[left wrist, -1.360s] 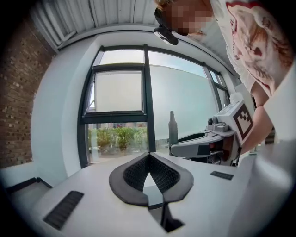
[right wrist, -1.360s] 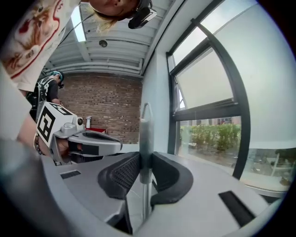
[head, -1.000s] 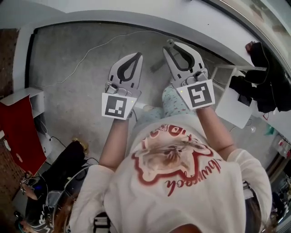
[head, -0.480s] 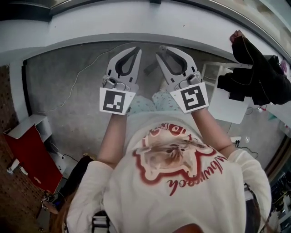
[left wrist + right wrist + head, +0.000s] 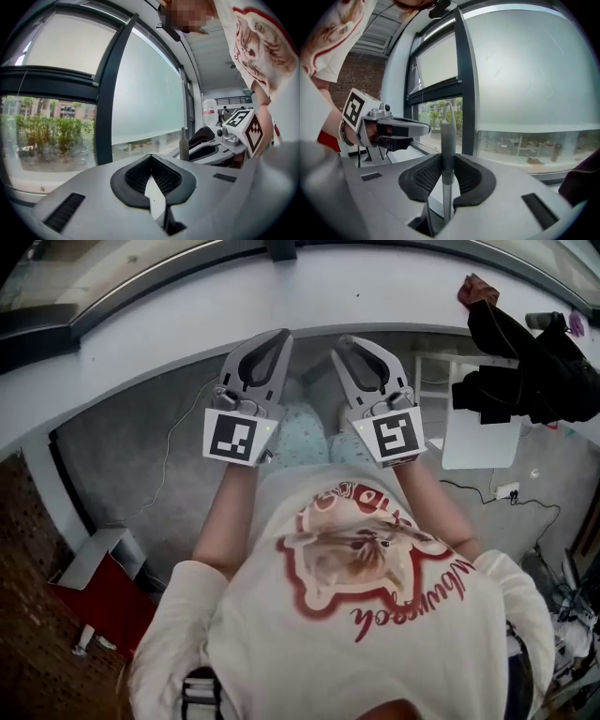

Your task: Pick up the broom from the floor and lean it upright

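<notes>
Since the earlier frames the person has turned toward the window wall: the white sill (image 5: pixel 375 292) now runs close across the top of the head view, the grey floor (image 5: pixel 131 456) has swung to the left, and both grippers have travelled with the body, side by side in front of the chest.

The right gripper (image 5: pixel 448 161) is clamped on the broom handle (image 5: pixel 448 136), a grey pole that stands upright between its black pads, in front of the window (image 5: pixel 525 70). The left gripper (image 5: pixel 151 158) has its jaws pressed together on nothing and rides just beside the right one.

The broom's head shows in no view, so whether it rests on the floor or hangs clear cannot be told.

The pick-up looks done, with the handle already vertical. Left to do, it seems: bring the handle against the window wall, settle the head on the floor, and let go.
</notes>
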A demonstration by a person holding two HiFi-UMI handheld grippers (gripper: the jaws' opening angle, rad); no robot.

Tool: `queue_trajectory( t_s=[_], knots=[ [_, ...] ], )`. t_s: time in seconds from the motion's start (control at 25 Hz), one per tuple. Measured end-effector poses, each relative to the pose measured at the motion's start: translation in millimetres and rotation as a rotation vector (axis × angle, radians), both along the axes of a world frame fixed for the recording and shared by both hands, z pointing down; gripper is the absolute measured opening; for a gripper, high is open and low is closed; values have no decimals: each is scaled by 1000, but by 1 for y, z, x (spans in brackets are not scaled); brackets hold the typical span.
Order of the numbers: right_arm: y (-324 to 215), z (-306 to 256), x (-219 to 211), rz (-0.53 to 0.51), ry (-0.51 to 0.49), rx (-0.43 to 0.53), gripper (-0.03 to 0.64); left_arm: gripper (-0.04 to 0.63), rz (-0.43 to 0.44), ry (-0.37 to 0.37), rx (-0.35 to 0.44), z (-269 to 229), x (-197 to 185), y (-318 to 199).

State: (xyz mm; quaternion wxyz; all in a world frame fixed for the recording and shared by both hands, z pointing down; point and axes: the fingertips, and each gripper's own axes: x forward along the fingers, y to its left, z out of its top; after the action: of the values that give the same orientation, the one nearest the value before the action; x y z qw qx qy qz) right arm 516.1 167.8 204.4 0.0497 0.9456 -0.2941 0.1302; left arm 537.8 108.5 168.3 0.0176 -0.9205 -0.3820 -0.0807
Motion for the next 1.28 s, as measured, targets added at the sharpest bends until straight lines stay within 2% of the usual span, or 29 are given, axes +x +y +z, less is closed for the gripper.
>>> queue_trajectory(
  t_s=[0.12, 0.28, 0.4, 0.68, 0.92, 1.28],
  knots=[
    [6, 29, 20, 79, -63, -49, 97, 20, 91, -11, 14, 8, 29, 6],
    [17, 63, 48, 214, -125, -88, 97, 21, 162, -6, 12, 14, 61, 7],
    [15, 76, 65, 269, -129, -100, 97, 21, 190, -30, 15, 23, 71, 4],
    [1, 81, 95, 255, -123, -106, 98, 21, 148, -74, -16, 32, 79, 2],
    [5, 84, 115, 271, -128, -111, 100, 21, 131, -83, -21, 35, 85, -2],
    [-15, 80, 117, 183, -108, -170, 107, 21, 125, -94, -19, 41, 84, -13]
  ],
)
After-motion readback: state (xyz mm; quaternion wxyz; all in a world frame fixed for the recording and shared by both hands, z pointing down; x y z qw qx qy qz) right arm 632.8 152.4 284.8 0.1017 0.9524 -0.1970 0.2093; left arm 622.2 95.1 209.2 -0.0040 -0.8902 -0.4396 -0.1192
